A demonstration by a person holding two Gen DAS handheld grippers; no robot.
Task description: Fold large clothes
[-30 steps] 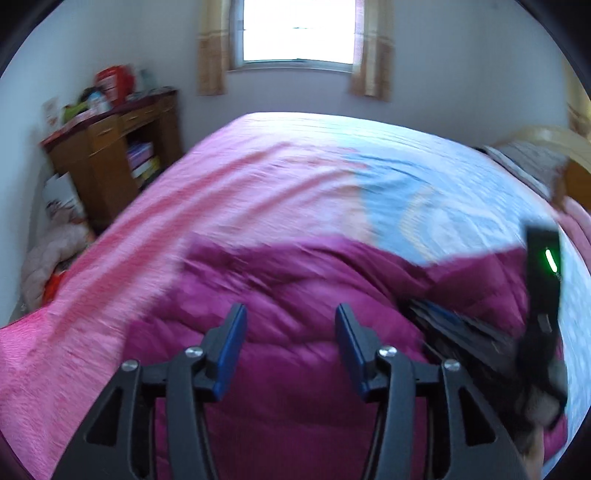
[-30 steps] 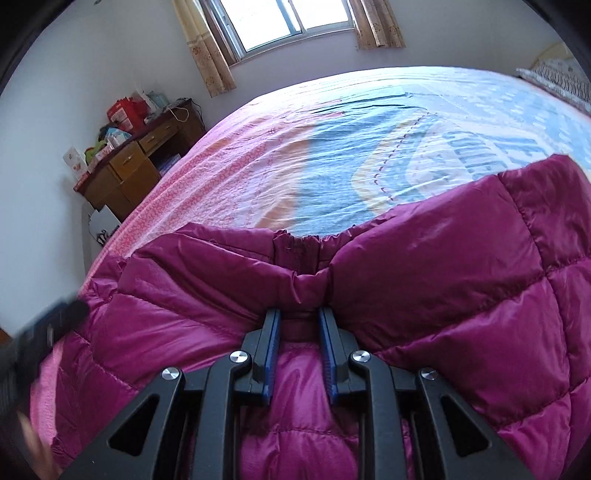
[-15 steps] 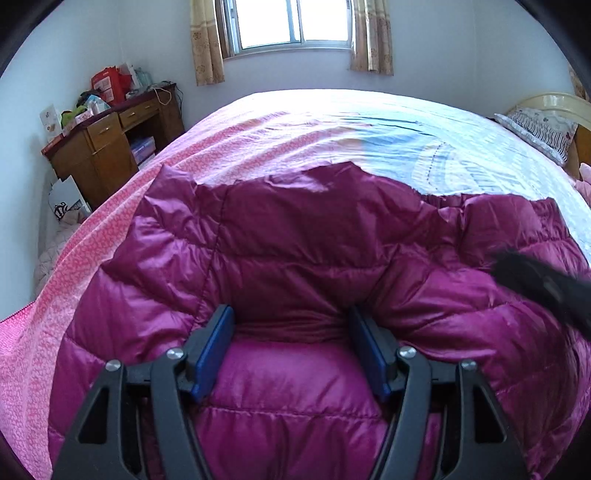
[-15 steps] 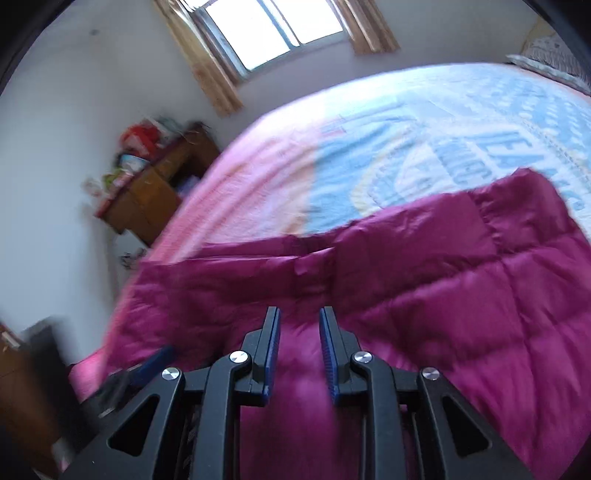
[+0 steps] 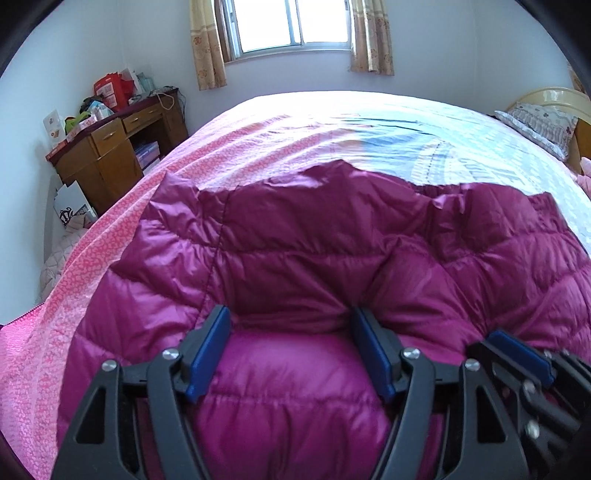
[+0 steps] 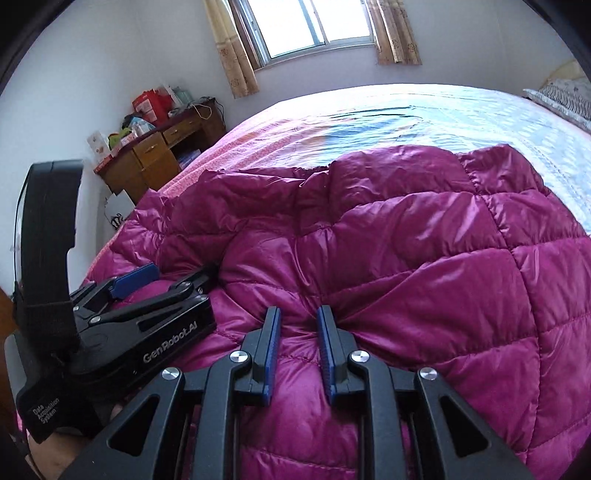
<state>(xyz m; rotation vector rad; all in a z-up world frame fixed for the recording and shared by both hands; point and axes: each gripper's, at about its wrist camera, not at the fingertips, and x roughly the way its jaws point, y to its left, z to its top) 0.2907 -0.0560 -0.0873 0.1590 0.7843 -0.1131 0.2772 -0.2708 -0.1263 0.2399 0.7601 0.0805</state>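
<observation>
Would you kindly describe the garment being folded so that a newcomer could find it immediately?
Start from the big bed under the window. On its near end lies a puffy magenta quilted down jacket. It is the only shiny, dark purple-red thing there, against the pale pink and blue bedspread.

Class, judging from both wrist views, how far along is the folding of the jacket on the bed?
Done: the jacket lies on the bed with one layer doubled over another. In hand: the right gripper pinches a fold of it; the left gripper is opening, pads not pressing on the padding between them. Left: the bundle looks loose and rumpled, so further folds and smoothing probably remain.
</observation>
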